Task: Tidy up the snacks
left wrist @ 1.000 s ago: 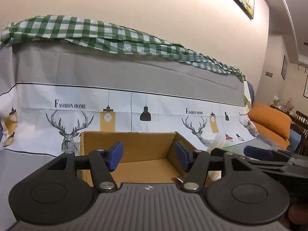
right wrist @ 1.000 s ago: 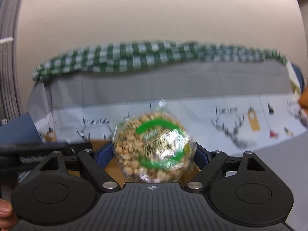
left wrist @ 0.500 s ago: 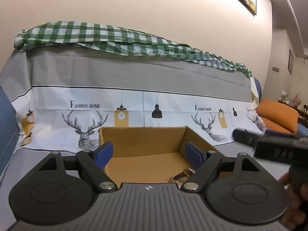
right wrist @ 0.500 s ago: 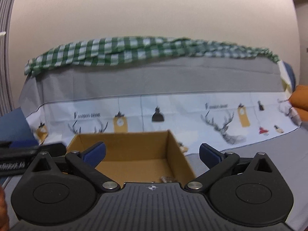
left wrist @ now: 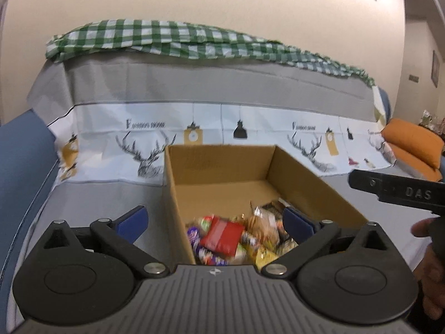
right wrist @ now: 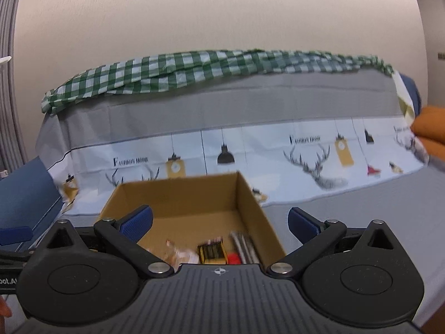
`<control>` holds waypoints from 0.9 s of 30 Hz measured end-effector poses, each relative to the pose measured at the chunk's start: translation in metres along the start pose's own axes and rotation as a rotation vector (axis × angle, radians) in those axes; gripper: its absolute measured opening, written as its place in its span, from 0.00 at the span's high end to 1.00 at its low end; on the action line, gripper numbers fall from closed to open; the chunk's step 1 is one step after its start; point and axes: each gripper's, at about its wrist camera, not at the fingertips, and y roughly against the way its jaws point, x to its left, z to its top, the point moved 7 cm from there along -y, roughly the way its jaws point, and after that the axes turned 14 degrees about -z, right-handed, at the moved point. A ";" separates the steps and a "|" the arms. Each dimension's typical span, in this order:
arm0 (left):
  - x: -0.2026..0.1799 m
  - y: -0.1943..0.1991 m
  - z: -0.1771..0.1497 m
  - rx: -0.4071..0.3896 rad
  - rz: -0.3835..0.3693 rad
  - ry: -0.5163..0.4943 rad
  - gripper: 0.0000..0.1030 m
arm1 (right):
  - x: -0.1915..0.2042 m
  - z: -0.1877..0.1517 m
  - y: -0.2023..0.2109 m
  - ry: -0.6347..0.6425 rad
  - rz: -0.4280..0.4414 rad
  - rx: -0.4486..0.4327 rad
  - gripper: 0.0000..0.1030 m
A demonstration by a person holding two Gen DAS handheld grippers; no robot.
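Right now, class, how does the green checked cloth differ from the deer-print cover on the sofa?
The green checked cloth is bunched and wrinkled along the top of the sofa back; the deer-print cover hangs smooth down the back and over the seat. The cloth shows green and white squares; the cover shows grey bands, deer heads, lamps and lettering. Both are fabric draped over the same sofa.

A beige wall (left wrist: 222, 0) rises behind a sofa (left wrist: 194, 89) draped with a green checked cloth (left wrist: 180, 39).
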 end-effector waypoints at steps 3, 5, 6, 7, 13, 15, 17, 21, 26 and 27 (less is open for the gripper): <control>-0.004 0.008 -0.011 0.040 0.004 0.040 0.00 | -0.008 -0.015 0.015 0.006 0.011 0.030 0.01; -0.008 0.012 -0.017 0.057 -0.004 0.066 0.00 | -0.015 -0.027 0.023 -0.004 0.027 0.032 0.01; -0.010 0.014 -0.020 0.063 -0.006 0.072 0.00 | -0.019 -0.032 0.025 -0.019 0.030 0.040 0.01; -0.013 0.016 -0.023 0.069 -0.008 0.070 0.00 | -0.023 -0.035 0.027 -0.043 0.032 0.051 0.01; -0.026 0.009 -0.031 0.100 0.007 -0.006 0.00 | -0.022 -0.041 0.020 -0.109 0.053 0.121 0.01; -0.024 0.006 -0.033 0.111 0.009 0.003 0.00 | -0.016 -0.042 0.018 -0.083 0.046 0.125 0.01; -0.022 0.003 -0.034 0.122 0.004 0.027 0.00 | -0.010 -0.042 0.018 -0.053 0.045 0.114 0.01; -0.017 -0.003 -0.037 0.143 0.004 0.077 0.00 | -0.002 -0.044 0.020 0.003 0.049 0.100 0.01; -0.019 -0.008 -0.040 0.163 -0.001 0.091 0.00 | 0.001 -0.044 0.019 0.028 0.043 0.104 0.01; -0.019 -0.008 -0.040 0.164 -0.001 0.088 0.00 | 0.002 -0.045 0.018 0.028 0.042 0.105 0.01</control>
